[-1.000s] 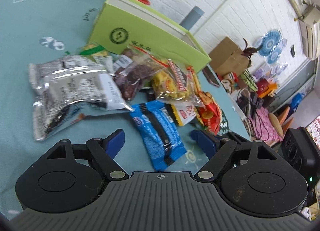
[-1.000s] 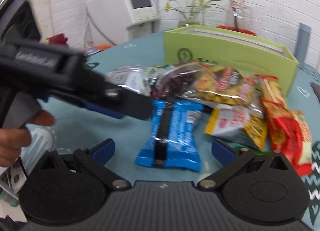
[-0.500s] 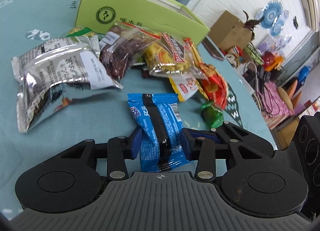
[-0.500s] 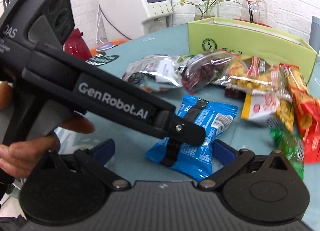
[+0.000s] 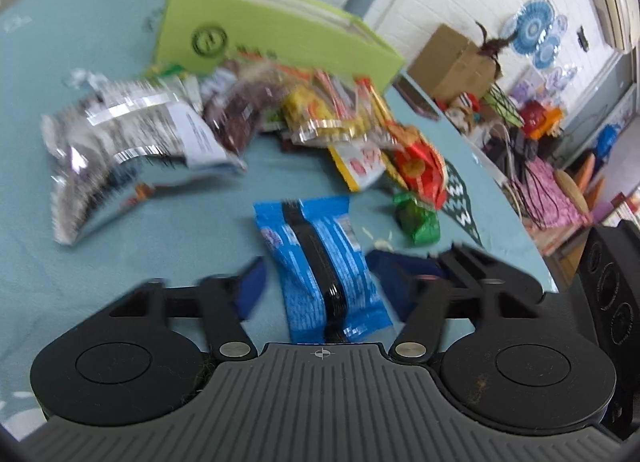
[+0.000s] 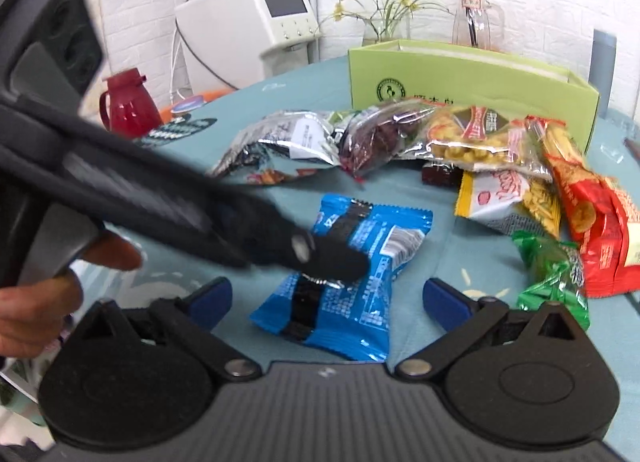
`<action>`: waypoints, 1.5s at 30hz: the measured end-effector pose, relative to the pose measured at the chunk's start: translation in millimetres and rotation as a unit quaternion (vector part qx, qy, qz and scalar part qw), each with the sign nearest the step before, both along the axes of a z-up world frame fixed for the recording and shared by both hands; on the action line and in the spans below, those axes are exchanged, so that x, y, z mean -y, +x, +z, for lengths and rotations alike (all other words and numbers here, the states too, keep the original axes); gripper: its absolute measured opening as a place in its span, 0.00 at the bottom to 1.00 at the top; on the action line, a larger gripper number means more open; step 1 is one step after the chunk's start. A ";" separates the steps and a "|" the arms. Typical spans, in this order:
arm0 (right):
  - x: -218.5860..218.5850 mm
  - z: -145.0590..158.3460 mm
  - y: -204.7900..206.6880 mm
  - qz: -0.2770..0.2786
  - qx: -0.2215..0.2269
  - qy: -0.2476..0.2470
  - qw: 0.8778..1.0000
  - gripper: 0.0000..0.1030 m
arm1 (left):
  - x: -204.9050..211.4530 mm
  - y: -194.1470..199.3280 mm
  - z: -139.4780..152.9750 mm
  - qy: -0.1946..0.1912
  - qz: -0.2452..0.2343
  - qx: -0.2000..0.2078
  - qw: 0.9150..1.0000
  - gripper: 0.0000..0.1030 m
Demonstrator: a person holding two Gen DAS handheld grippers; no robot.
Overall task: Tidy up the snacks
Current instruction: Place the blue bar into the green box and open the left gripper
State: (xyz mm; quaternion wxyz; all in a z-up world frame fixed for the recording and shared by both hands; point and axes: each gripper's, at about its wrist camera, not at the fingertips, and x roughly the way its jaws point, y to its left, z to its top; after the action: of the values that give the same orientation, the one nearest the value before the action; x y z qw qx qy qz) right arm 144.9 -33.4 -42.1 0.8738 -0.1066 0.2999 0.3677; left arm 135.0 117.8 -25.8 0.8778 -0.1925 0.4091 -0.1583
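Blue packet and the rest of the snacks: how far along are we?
Done: nothing visible; the snack pile lies loose on the table before the green box. In hand: the left gripper straddles the blue packet, grip blurred. The right gripper is open, empty. Left: every snack.

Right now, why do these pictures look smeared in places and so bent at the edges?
Left wrist view: motion blur smears the snack pile, the green box and the left gripper; the blue snack packet is a little sharper. Right wrist view: the packets are crisp, only the other gripper's black arm streaks. Both views: the fisheye lens bows the table edge and walls.
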 end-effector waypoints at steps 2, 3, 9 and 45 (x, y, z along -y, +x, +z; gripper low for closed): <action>-3.4 2.8 -5.9 -0.004 0.022 -0.016 1.000 0.75 | 1.6 -0.3 -3.8 -0.011 -0.009 0.003 1.000 0.09; -1.4 5.7 -4.8 -0.007 0.020 -0.013 1.000 0.69 | 2.2 -1.4 -1.4 -0.003 -0.005 0.007 1.000 0.08; 10.3 25.7 6.1 -0.019 0.010 0.031 0.999 0.67 | -0.1 6.1 21.0 -0.013 -0.003 0.024 1.000 0.04; -38.4 112.3 169.4 0.048 0.048 0.108 0.992 1.00 | -108.1 155.6 120.2 0.071 0.074 0.168 0.980 0.53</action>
State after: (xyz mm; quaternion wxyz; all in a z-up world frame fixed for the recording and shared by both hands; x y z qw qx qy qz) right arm 314.3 5.0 70.3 0.8751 -0.0434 0.2104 0.4337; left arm 290.7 225.9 94.4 0.9549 -0.1299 0.2502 -0.0937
